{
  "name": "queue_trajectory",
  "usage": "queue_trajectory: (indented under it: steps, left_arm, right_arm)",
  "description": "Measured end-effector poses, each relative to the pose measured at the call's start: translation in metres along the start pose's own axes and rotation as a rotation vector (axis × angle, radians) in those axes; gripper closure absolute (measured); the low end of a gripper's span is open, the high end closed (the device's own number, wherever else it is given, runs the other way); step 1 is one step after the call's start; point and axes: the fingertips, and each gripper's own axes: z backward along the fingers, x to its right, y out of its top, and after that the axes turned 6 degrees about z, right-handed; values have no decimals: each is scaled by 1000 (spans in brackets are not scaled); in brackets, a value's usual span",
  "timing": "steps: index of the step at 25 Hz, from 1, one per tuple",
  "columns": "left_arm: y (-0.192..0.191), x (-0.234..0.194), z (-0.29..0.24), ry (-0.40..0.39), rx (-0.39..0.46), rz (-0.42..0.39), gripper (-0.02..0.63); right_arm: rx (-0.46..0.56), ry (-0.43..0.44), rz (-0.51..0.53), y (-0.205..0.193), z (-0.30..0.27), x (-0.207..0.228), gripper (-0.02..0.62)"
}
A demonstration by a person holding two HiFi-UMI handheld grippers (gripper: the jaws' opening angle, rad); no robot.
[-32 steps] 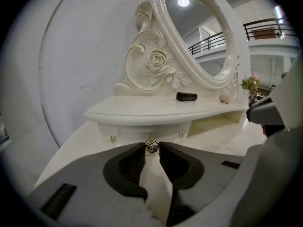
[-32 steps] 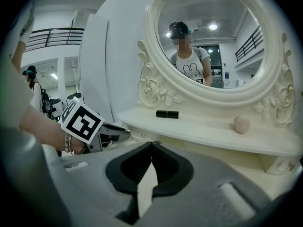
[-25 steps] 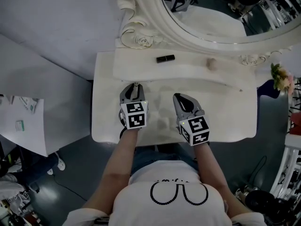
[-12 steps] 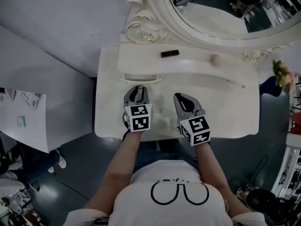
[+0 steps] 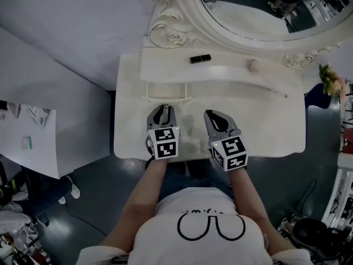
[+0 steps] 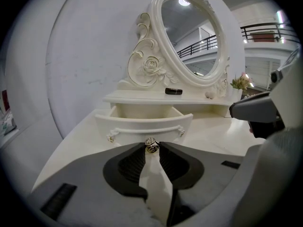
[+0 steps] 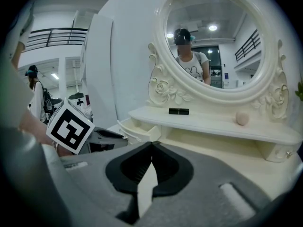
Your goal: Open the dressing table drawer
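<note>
The cream dressing table [image 5: 265,127] has a small drawer [image 5: 167,91] under its raised shelf, at the left. The drawer stands pulled partway out, and its empty inside shows in the left gripper view above the curved drawer front [image 6: 144,128]. My left gripper [image 5: 161,111] is shut on the small metal knob [image 6: 152,145] at the middle of that front. My right gripper [image 5: 212,115] hovers over the tabletop to the right of the left one. Its tips meet, with nothing between them [image 7: 151,146].
A black lipstick tube [image 5: 200,58] and a small round pinkish thing [image 5: 253,65] lie on the raised shelf. The oval mirror [image 5: 248,7] with its carved frame rises behind. Flowers [image 5: 331,83] stand at the far right. A white board with papers [image 5: 27,134] is to the left.
The drawer has slid out from under the shelf toward the person, drawn by the left gripper on its knob. The right gripper has drifted back a little alongside it.
</note>
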Motion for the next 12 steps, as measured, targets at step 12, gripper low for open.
queue_trajectory:
  steps: [12]
  left_arm:
    - [14,4,15,-68,73,64,345]
  right_arm:
    - [20,-15,-5,8,3,-8,598]
